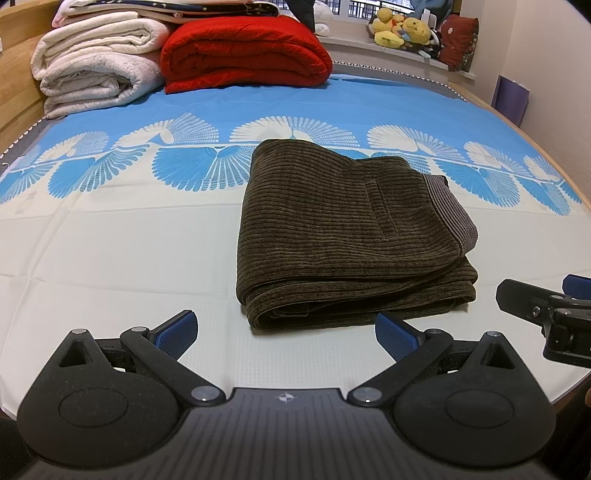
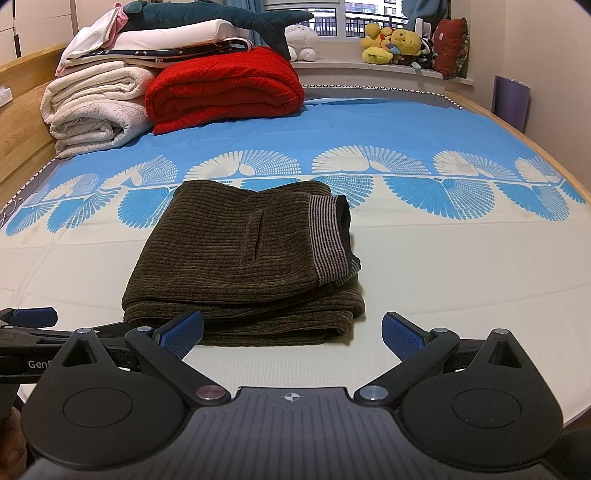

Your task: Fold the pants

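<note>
Dark olive corduroy pants (image 1: 332, 236) lie folded into a compact stack on the bed, striped waistband to the right; they also show in the right wrist view (image 2: 243, 266). My left gripper (image 1: 286, 334) is open and empty, held just in front of the stack's near edge. My right gripper (image 2: 291, 334) is open and empty, also just in front of the stack. The right gripper shows at the right edge of the left wrist view (image 1: 546, 306); the left gripper shows at the left edge of the right wrist view (image 2: 26, 321).
The bed sheet (image 1: 110, 240) is white near me and blue with a fan pattern farther off. Folded white blankets (image 1: 92, 66) and a red quilt (image 1: 243, 51) are stacked at the far left. Plush toys (image 1: 402, 31) sit on the window sill. A wooden bed frame (image 1: 14, 85) runs along the left.
</note>
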`<state>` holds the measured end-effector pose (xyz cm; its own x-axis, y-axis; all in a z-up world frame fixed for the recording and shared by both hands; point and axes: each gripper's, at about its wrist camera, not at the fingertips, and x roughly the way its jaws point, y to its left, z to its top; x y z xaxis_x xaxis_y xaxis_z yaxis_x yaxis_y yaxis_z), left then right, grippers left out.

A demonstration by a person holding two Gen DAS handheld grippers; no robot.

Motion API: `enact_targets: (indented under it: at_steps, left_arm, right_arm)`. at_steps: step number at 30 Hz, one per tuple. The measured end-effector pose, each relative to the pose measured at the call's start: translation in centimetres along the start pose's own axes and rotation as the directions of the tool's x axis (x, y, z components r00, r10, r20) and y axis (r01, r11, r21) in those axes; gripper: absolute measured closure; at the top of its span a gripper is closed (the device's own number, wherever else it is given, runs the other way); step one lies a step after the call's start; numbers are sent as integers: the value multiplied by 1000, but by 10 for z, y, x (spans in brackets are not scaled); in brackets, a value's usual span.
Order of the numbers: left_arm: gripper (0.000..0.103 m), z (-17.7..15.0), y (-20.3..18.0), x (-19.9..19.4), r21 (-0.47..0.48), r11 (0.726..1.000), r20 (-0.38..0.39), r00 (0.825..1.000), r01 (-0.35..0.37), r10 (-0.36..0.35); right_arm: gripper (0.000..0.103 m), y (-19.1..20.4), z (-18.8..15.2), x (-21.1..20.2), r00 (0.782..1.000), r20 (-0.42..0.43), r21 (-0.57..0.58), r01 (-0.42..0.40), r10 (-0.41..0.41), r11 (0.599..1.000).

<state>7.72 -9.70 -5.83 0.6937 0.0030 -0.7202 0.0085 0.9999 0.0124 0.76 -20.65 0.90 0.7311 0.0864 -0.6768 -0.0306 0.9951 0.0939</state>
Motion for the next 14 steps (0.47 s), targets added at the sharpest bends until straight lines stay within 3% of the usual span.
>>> enact_targets:
  at_steps: [14]
  left_arm:
    - [1,-1,-1,1,10,1000,1,1000,3,-3]
  right_arm:
    - [1,-1,-1,1,1000,0,3,-1,1,1000]
